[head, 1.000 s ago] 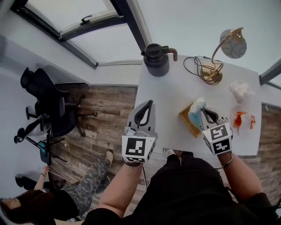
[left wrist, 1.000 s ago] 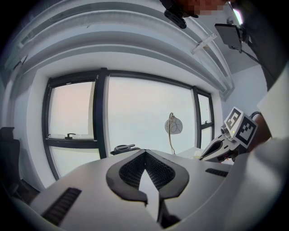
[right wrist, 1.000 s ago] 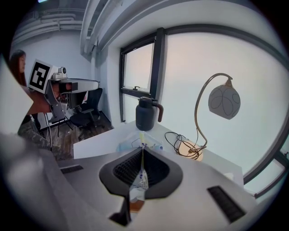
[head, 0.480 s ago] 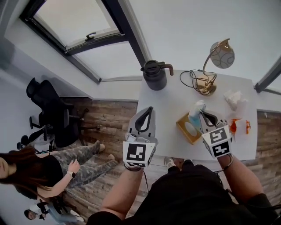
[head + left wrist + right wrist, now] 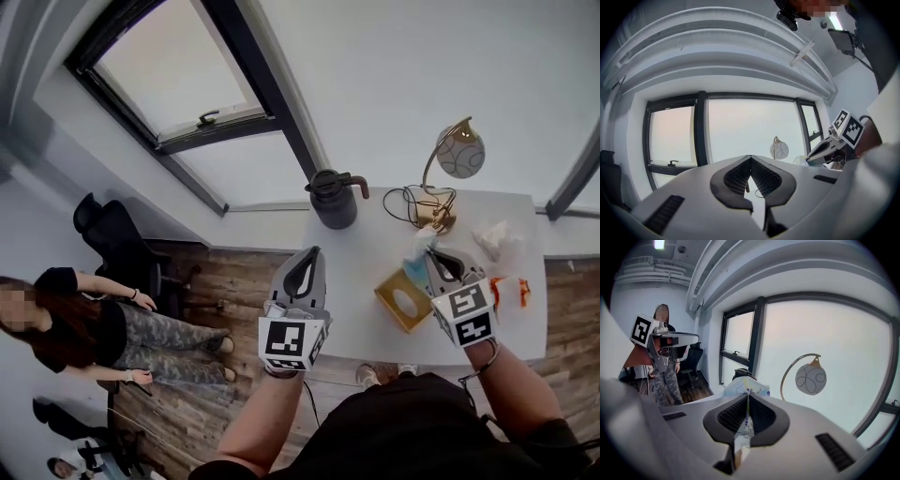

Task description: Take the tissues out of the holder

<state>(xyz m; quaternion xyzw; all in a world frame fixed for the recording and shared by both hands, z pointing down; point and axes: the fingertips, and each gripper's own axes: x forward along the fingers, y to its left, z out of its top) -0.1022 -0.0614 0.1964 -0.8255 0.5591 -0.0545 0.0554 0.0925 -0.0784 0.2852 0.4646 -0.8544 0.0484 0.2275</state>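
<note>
We're mid-pull: right gripper (image 5: 431,261) pinches a tissue (image 5: 416,249) near the holder (image 5: 403,300), left gripper (image 5: 314,251) closed and empty; next we draw it clear.

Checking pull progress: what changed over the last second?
The right gripper, shut on a tissue, rose and drew it up from the holder. Whether it is fully out, I cannot tell. The left gripper rose too, shut and empty. The bystander walked to a new spot. The holder, kettle and lamp stayed put on the table.
</note>
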